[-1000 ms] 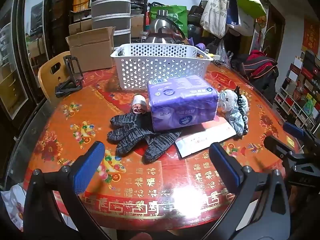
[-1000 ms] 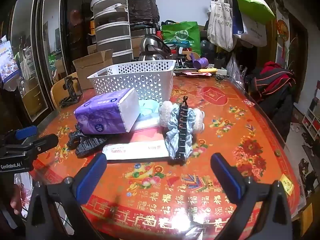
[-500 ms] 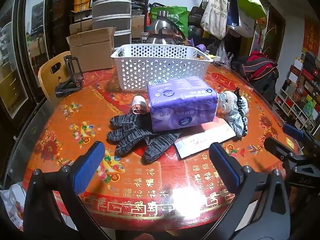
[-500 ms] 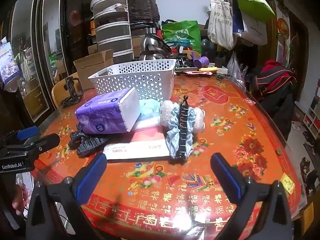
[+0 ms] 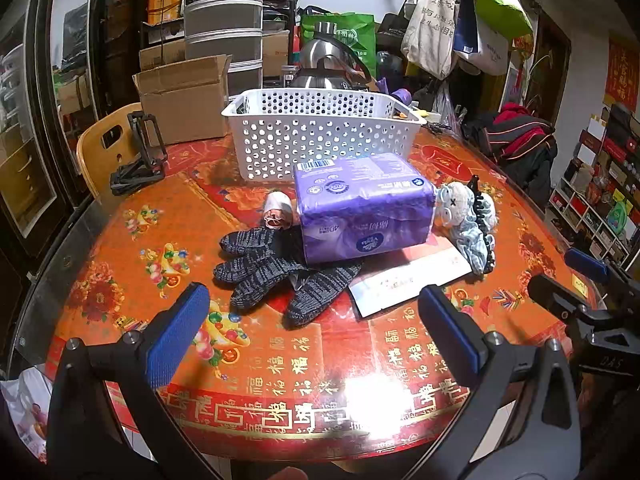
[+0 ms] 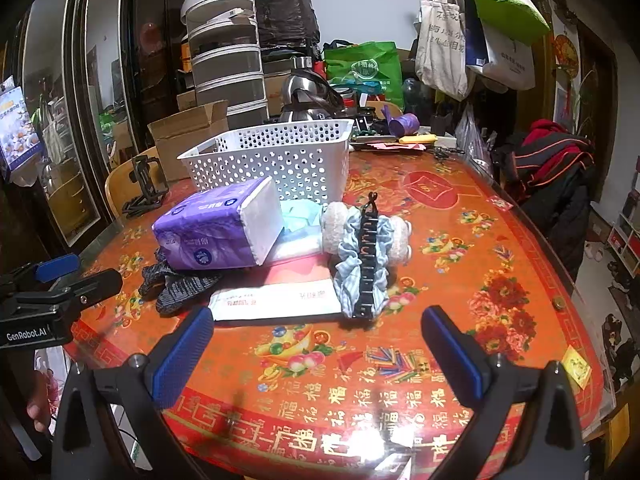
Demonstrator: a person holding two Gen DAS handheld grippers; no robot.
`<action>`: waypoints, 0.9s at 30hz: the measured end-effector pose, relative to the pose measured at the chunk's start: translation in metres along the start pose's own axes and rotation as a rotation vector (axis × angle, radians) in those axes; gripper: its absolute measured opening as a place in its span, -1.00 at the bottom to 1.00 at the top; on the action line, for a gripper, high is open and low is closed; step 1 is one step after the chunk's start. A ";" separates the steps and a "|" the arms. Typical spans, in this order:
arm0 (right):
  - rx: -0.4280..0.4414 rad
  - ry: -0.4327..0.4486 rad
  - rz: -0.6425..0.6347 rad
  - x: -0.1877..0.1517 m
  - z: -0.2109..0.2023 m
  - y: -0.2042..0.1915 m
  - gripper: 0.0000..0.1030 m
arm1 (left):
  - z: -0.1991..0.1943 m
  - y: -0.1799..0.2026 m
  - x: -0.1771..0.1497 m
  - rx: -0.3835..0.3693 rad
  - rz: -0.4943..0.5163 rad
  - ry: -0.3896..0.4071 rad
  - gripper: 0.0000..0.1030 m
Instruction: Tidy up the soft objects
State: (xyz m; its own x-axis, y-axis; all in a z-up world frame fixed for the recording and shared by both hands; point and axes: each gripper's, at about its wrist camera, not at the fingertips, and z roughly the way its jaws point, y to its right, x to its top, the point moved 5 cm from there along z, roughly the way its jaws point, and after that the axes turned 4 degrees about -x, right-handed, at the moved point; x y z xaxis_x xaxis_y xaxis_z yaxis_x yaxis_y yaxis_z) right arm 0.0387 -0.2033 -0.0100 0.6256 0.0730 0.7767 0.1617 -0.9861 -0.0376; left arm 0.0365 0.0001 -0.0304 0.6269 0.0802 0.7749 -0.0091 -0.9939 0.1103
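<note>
A purple tissue pack (image 5: 362, 208) (image 6: 218, 226) lies mid-table, resting partly on dark knitted gloves (image 5: 272, 270) (image 6: 176, 278). A small pink-white roll (image 5: 277, 212) sits left of the pack. A blue scrunchie with a black hair claw (image 6: 366, 256) (image 5: 476, 226) leans on a fluffy white toy (image 5: 450, 204). A flat white packet (image 6: 276, 300) (image 5: 408, 276) lies in front. The white perforated basket (image 5: 320, 136) (image 6: 276, 156) stands behind. My left gripper (image 5: 312, 332) is open, short of the gloves. My right gripper (image 6: 316, 340) is open, short of the packet.
A red patterned round table (image 5: 320, 360) carries everything. A black folding stand (image 5: 140, 152) sits at its left edge by a wooden chair (image 5: 100, 148). A cardboard box (image 5: 184, 100), drawers, a kettle (image 5: 332, 64) and hanging bags crowd the back. A clothes pile (image 6: 556, 168) lies to the right.
Both grippers have drifted very slightly; the objects on the table have not moved.
</note>
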 end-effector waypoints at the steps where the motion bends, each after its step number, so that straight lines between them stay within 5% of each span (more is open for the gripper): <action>1: 0.001 -0.001 0.000 0.000 0.000 0.000 1.00 | 0.000 0.000 0.000 -0.001 0.000 0.000 1.00; 27: 0.004 0.001 -0.004 0.000 -0.002 -0.003 1.00 | 0.001 -0.003 -0.001 -0.001 -0.002 -0.001 1.00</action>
State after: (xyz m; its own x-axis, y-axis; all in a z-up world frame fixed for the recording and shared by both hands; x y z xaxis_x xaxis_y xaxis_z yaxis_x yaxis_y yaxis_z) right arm 0.0367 -0.2010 -0.0083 0.6244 0.0773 0.7773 0.1678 -0.9851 -0.0368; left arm 0.0370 0.0027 -0.0322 0.6280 0.0822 0.7739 -0.0086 -0.9936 0.1125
